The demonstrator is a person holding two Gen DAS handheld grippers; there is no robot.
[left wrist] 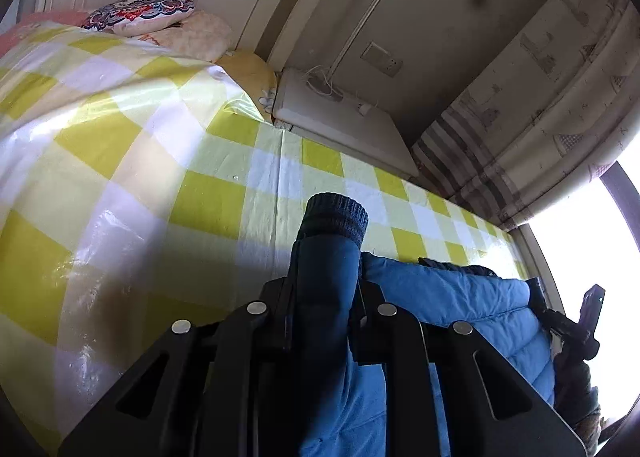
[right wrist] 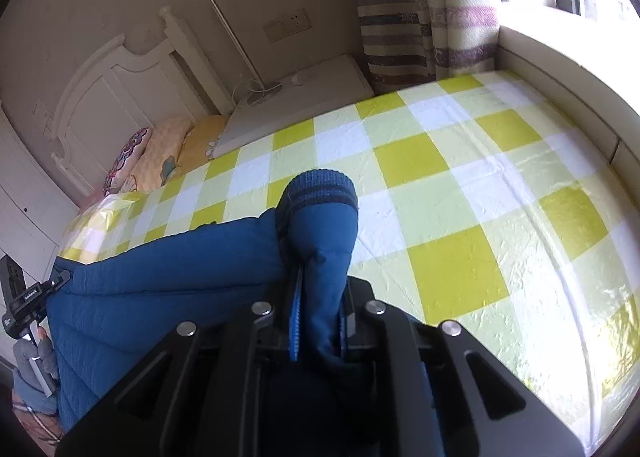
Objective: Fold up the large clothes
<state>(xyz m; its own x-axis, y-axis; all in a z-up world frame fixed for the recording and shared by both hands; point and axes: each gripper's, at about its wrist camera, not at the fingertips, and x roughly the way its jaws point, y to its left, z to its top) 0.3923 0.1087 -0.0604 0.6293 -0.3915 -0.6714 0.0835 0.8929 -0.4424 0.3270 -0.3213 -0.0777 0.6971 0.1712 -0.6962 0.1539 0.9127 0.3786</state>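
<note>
Slippage was your main risk: each gripper was clamped on only a thin bunch of the blue jacket (right wrist: 168,277), just behind a ribbed cuff (right wrist: 318,189). Your left gripper (left wrist: 324,297) and right gripper (right wrist: 318,313) held it stretched between them above the bed (right wrist: 460,177), on the near side, well away from the pillows (right wrist: 132,161). Padded fabric could have pulled free, or sagged unevenly and folded crooked.

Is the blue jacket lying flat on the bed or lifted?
Lifted: the blue jacket hangs between both grippers, left gripper and right gripper each clamped on a bunched edge.
</note>
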